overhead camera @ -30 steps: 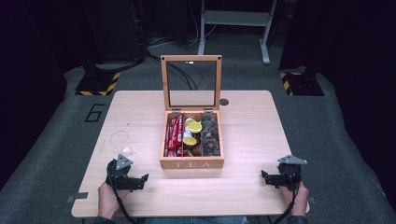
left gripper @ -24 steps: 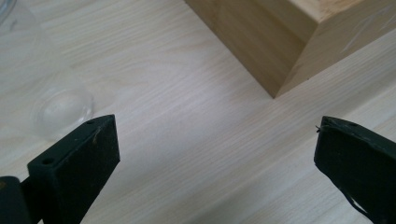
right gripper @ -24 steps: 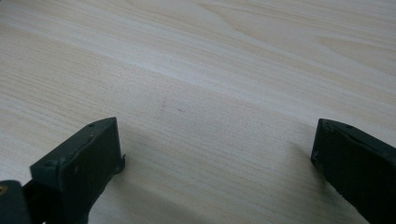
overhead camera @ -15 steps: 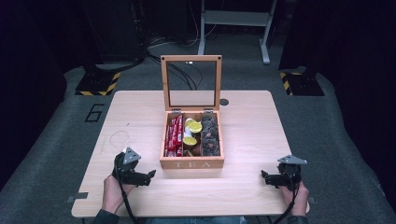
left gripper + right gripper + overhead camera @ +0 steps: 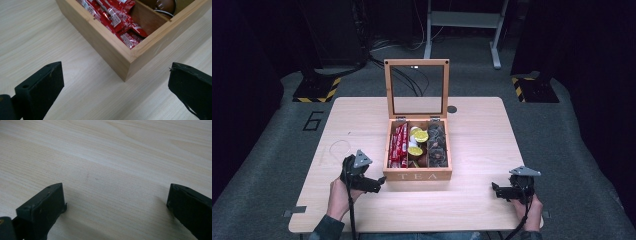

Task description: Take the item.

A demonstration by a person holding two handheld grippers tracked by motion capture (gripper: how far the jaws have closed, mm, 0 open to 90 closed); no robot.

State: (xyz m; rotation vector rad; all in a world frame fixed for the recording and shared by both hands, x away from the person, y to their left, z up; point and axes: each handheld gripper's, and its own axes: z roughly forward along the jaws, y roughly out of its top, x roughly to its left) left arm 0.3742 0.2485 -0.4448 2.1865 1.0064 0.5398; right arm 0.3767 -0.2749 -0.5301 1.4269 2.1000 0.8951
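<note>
The square light-wood tea box point(image 5: 417, 174) with "TEA" on its front wall is sitting in the middle of the pale wooden table point(image 5: 472, 135), and its glass-paned wooden lid point(image 5: 416, 89) is standing upright at the box's far side. Inside the box, red foil sachets point(image 5: 398, 145) are filling the left compartment, yellow-topped capsules point(image 5: 418, 140) are lying in the middle one, and dark capsules point(image 5: 437, 146) are lying in the right one. The left gripper point(image 5: 374, 183) is hovering just beside the box's front left corner, a hand point(image 5: 339, 197) wrapping around it, and its jaws are gaping wide; in the left gripper view that box corner point(image 5: 127, 63) is sitting between the two black jaws but apart from both, with the red sachets point(image 5: 117, 17) showing just behind the wall. The right gripper point(image 5: 499, 190) is resting well to the right of the box near the table's front edge, the other hand point(image 5: 528, 211) holding it, and its jaws are likewise spread wide over bare table wood point(image 5: 112, 170), gripping nothing. A thin loop of pale wire point(image 5: 340, 148) is lying on the table to the left of the box.
</note>
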